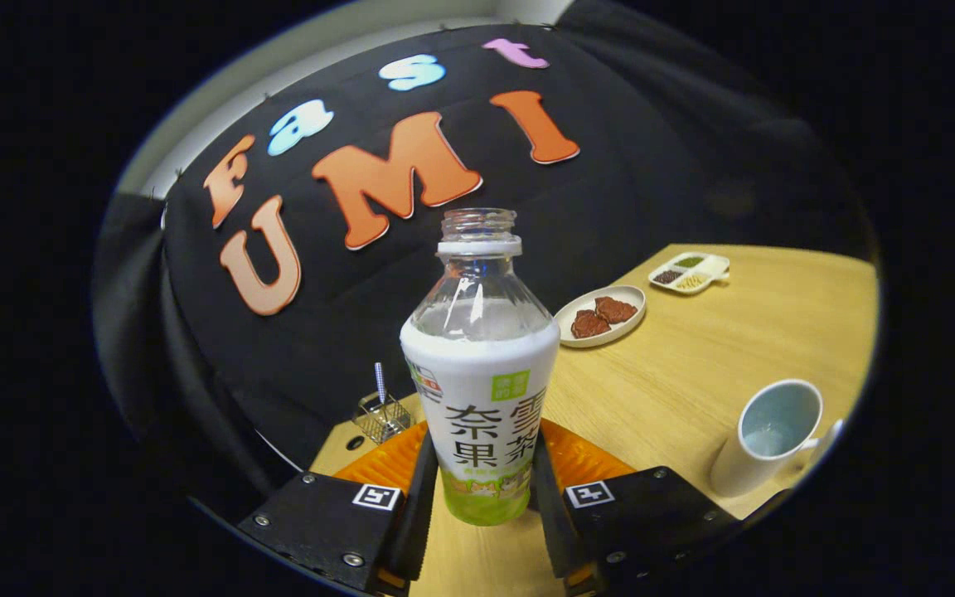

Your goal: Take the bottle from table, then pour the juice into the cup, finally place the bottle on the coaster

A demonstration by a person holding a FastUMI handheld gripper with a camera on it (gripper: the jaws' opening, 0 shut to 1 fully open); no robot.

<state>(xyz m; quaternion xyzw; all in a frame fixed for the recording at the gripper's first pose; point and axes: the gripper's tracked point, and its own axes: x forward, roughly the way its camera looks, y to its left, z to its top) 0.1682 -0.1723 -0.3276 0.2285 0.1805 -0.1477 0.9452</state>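
The open-topped bottle (479, 390) is squeezed between both fingers of the gripper (482, 489); the cup (768, 435) is seen at three o'clock.

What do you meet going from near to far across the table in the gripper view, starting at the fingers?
Gripper shut on the bottle → white cup off to the side → plate with brown pieces → divided dish → booth wall.

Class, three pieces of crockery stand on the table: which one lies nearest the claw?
The white cup, just beyond the claw that grips the bottle. The plate of brown pieces and the divided dish lie farther off.
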